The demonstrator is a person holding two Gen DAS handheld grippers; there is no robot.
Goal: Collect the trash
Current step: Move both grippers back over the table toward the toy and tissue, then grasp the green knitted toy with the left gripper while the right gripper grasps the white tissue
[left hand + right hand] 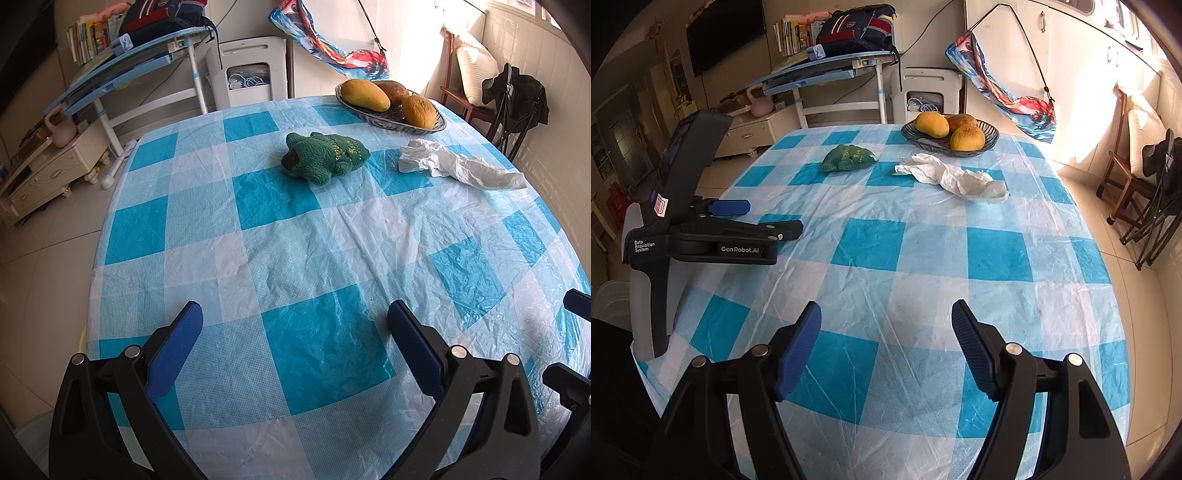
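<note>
The checked tablecloth (pixel 923 240) carries crumpled white paper (pixel 955 177) at its far side, beside the fruit bowl (pixel 908 134). Left gripper (pixel 295 332) and right gripper (pixel 886 332): both spread, empty. Risk: light paper slipping from a shallow pinch.

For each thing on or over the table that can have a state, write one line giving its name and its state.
Left gripper: jaws open, nothing between them.
Right gripper: jaws open, nothing between them.
Crumpled white wrapper: lying loose on the tablecloth, untouched.
Green plush toy: lying on the cloth.
Fruit bowl: holding three fruits.
</note>
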